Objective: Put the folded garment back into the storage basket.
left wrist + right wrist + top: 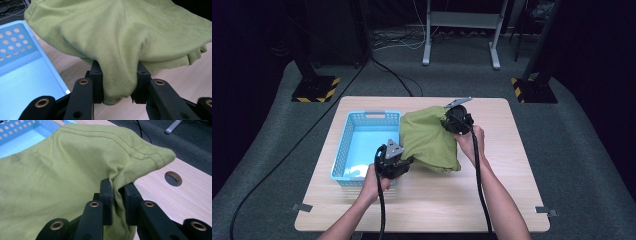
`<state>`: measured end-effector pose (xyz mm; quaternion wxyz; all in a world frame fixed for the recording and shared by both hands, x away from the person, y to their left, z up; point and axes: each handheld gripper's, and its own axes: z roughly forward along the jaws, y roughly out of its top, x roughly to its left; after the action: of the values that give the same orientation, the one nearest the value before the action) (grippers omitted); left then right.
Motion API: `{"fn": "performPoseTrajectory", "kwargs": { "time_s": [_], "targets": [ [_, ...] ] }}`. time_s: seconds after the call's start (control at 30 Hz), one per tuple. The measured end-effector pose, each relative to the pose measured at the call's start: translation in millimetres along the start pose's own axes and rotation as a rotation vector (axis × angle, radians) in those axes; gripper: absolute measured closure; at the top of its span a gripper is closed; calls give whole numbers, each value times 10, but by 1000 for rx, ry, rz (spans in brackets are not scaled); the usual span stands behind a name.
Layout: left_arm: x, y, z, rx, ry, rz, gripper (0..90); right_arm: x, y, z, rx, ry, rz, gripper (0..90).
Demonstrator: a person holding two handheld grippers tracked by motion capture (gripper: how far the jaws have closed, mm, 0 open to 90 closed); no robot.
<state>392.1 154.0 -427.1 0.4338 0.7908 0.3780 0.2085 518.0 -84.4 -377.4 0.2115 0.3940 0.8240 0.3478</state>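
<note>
— Where the left gripper meets the olive-green garment, what do its jaws do?

— They are clamped on a thick bunch of the cloth; in the left gripper view the fold fills the gap between the two black jaws and hangs down past them.

— And the right gripper?

— Its jaws stand close together, pinching a thinner fold just under the garment's stitched hem.

— Where does the garment sit?

— Over the wooden table, held between both grippers, its left edge touching or overlapping the right rim of the light-blue plastic basket. In the high view the left gripper grips the near left corner, beside the basket's near right corner, and the right gripper grips the far right edge.

— Is it lifted?

— Partly; in the left gripper view its underside is clear of the tabletop. Whether any part rests on the table, I cannot tell.

— Anything else on the table?

— A round hole in the tabletop, just beyond the hem corner in the right gripper view.
</note>
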Motion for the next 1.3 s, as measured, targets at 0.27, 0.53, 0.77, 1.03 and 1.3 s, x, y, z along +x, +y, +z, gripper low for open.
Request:
{"fn": "performPoseTrajectory", "kwargs": {
  "time_s": [0.27, 0.53, 0.77, 1.03, 1.3],
  "targets": [
    [63, -1, -67, -8, 19, -6, 685, 62, 84, 32, -11, 9, -11, 800],
    [151, -14, -142, -13, 39, -22, 685, 137, 171, 74, -18, 22, -18, 799],
    [212, -38, -201, -17, 49, -33, 685, 204, 241, 121, -19, 33, -31, 799],
    [296, -80, -268, -13, 68, -47, 685, 297, 324, 184, -20, 48, -43, 799],
    [370, -115, -343, -16, 85, -62, 685, 396, 400, 237, -19, 63, -56, 799]
  ]
}}
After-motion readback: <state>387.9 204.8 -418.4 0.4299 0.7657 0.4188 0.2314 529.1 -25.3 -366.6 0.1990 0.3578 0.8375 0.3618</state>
